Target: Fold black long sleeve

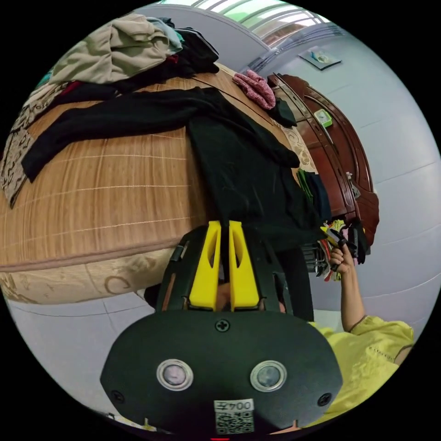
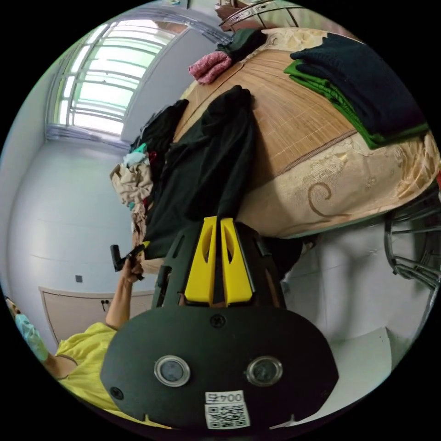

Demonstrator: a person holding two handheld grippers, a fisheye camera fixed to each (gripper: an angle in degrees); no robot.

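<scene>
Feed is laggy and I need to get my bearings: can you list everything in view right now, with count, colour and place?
black long sleeve: one, black, spread on the bed, hem hanging over the edge into both tools
bamboo mat: one, tan, covering the bed top
mattress: one, beige patterned, under the mat
clothes heap: one pile, beige and dark, far end of the bed
pink garment: one, pink, by the headboard
folded stack: one, dark navy over green, on the mat's corner
headboard: one, dark red wood, against the wall
window: one, bright, barred
left tool: yellow jaws shut on the shirt hem
right tool: yellow jaws shut on the hem
person's hand: one, gripping a tool handle
yellow shirt: one, on the person
</scene>
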